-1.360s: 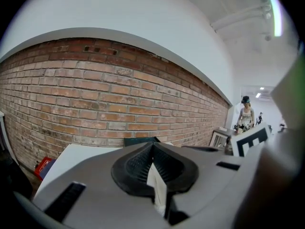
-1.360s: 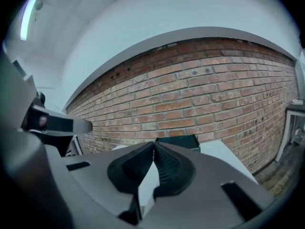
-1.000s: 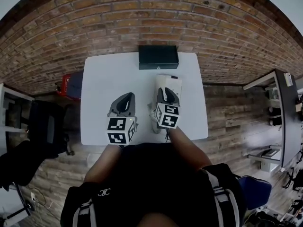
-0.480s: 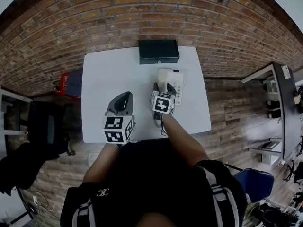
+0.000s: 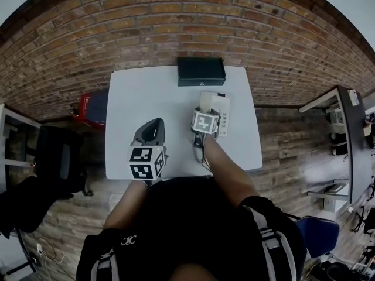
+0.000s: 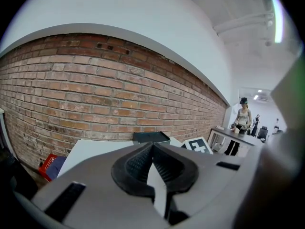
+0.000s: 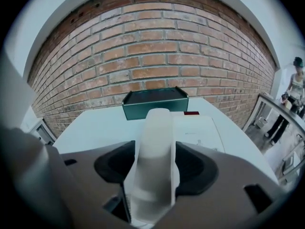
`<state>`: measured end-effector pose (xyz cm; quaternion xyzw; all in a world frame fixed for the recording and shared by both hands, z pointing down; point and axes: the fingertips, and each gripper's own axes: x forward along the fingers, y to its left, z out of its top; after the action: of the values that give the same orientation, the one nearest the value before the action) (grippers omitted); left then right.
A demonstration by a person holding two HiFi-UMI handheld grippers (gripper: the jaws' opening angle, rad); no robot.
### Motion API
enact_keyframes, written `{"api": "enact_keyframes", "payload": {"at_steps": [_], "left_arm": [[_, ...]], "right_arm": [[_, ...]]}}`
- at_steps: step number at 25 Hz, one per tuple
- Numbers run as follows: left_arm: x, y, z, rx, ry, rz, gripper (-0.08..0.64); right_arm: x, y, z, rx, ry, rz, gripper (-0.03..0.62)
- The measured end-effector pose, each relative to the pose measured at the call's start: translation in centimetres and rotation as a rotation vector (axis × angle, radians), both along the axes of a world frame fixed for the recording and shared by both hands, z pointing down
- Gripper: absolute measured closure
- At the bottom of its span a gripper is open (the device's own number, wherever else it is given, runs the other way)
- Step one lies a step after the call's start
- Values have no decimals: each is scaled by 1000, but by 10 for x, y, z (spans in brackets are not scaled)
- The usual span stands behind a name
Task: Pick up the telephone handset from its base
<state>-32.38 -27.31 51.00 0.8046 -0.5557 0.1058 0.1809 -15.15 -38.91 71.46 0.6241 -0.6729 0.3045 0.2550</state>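
Observation:
A white telephone base [image 5: 220, 105] lies on the white table [image 5: 140, 98], right of centre. Its white handset [image 7: 155, 151] runs lengthwise along the base's left side. My right gripper [image 5: 206, 111] is tipped down over the phone. It is open, its jaws straddle the handset [image 5: 197, 150], and I see no firm squeeze [image 7: 153, 168]. The base's keypad side [image 7: 202, 132] shows right of the handset. My left gripper [image 5: 153, 129] hovers over bare table to the left, its pads together and holding nothing [image 6: 152, 163].
A dark green box [image 5: 201, 71] stands at the table's far edge against the brick wall, straight ahead of the phone [image 7: 155, 101]. A red and blue item [image 5: 89, 106] sits on the floor left of the table. A desk [image 5: 351, 139] stands at the right.
My right gripper has dropped and tipped forward onto the phone, so the handset now sits between its jaws. My left gripper has drifted slightly across the table.

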Motion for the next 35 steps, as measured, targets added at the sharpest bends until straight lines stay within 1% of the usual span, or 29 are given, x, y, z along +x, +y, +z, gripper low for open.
{"api": "enact_keyframes", "payload": {"at_steps": [3, 5, 7, 13, 17, 26, 31, 35], "left_arm": [[-3, 1, -2, 4, 2, -7, 558], [-5, 1, -3, 4, 4, -11, 558], [-5, 2, -3, 5, 7, -11, 558], [0, 7, -5, 9, 12, 0, 558], [3, 11, -4, 6, 21, 9, 558], [17, 19, 0, 5, 29, 57, 558], [24, 21, 2, 2, 32, 79, 558], [27, 20, 3, 1, 34, 90, 558]], "right_arm": [[1, 1, 9, -68, -22, 21, 368], [-2, 3, 13, -103, -37, 17, 368], [-3, 2, 13, -110, -35, 11, 385], [2, 8, 6, -99, -20, 12, 388], [3, 9, -12, -18, -2, -11, 388], [14, 31, -71, 144, -67, 0, 388], [15, 49, -111, 284, -75, -46, 388], [15, 62, -150, 400, -94, -60, 388]]}}
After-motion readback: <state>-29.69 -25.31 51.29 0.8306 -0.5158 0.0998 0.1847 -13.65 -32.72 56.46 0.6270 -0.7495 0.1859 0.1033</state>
